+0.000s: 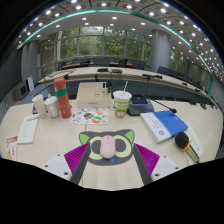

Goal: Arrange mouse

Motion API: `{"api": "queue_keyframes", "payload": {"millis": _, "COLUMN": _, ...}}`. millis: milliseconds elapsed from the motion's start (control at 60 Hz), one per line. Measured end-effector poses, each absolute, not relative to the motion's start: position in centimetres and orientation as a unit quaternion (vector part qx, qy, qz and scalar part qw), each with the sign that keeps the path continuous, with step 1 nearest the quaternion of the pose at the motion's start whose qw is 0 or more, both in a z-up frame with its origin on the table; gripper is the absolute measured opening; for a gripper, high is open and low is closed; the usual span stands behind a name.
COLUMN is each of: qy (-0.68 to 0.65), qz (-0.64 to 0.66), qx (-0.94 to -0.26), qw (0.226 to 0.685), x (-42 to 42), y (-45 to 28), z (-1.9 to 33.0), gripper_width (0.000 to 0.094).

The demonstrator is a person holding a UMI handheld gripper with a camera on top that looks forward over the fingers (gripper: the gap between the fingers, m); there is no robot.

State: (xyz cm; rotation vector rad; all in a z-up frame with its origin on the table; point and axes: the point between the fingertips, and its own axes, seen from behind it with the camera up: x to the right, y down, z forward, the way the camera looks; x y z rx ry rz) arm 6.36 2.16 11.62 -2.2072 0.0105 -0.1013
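Pink mouse point(107, 148), small, oval, lying flat on a cat-shaped mat point(106, 143), grey with black ears and green eyes, on a pale table point(60, 140); mouse sits over the cat's face, between the spread fingers point(75, 158), gaps either side

Tongs point(107, 160): 2 fingers w/ purple striped pads point(75, 157), dark frame.

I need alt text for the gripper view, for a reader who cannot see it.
A pale pink mouse sits on a cat-shaped mouse pad between the claw's open fingers, with a gap at each side. Beyond them the desk holds a paper cup, a blue book and bottles.
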Motion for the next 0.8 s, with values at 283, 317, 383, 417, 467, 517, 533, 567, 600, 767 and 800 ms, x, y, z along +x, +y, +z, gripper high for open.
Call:
{"api": "queue_keyframes", "payload": {"millis": 283, "qy": 0.001, "qz": -0.041, "qx": -0.877, "qw": 0.478, "x": 5.1, "y": -12.3, "z": 21.4, "gripper_width": 0.0858}}
{"api": "queue_keyframes", "payload": {"millis": 317, "qy": 0.001, "qz": -0.041, "qx": -0.875, "qw": 0.482, "x": 5.1, "y": -14.0, "z": 22.1, "gripper_width": 0.0857}}
{"api": "queue_keyframes", "payload": {"millis": 383, "qy": 0.003, "qz": -0.038, "qx": -0.874, "qw": 0.485, "x": 4.7, "y": -17.0, "z": 23.3, "gripper_width": 0.0857}}
{"api": "queue_keyframes", "payload": {"millis": 417, "qy": 0.004, "qz": -0.037, "qx": -0.873, "qw": 0.486, "x": 4.6, "y": -18.4, "z": 23.7, "gripper_width": 0.0856}}
{"api": "queue_keyframes", "payload": {"millis": 467, "qy": 0.003, "qz": -0.036, "qx": -0.873, "qw": 0.486, "x": 4.6, "y": -20.2, "z": 24.0, "gripper_width": 0.0855}}
{"api": "queue_keyframes", "payload": {"millis": 517, "qy": 0.0, "qz": -0.036, "qx": -0.872, "qw": 0.488, "x": 4.3, "y": -21.8, "z": 24.4, "gripper_width": 0.0854}}
{"api": "queue_keyframes", "payload": {"millis": 533, "qy": -0.001, "qz": -0.035, "qx": -0.871, "qw": 0.489, "x": 4.2, "y": -22.3, "z": 24.5, "gripper_width": 0.0855}}
{"api": "queue_keyframes", "payload": {"millis": 567, "qy": -0.002, "qz": -0.031, "qx": -0.872, "qw": 0.489, "x": 4.0, "y": -23.1, "z": 24.5, "gripper_width": 0.0854}}
{"api": "queue_keyframes", "payload": {"millis": 600, "qy": -0.002, "qz": -0.03, "qx": -0.872, "qw": 0.488, "x": 4.0, "y": -23.8, "z": 24.6, "gripper_width": 0.0856}}
{"api": "queue_keyframes", "payload": {"millis": 767, "qy": -0.008, "qz": -0.031, "qx": -0.87, "qw": 0.492, "x": 3.8, "y": -25.8, "z": 25.3, "gripper_width": 0.0855}}
{"api": "queue_keyframes", "payload": {"millis": 800, "qy": -0.009, "qz": -0.027, "qx": -0.869, "qw": 0.495, "x": 3.6, "y": -25.9, "z": 25.5, "gripper_width": 0.0857}}
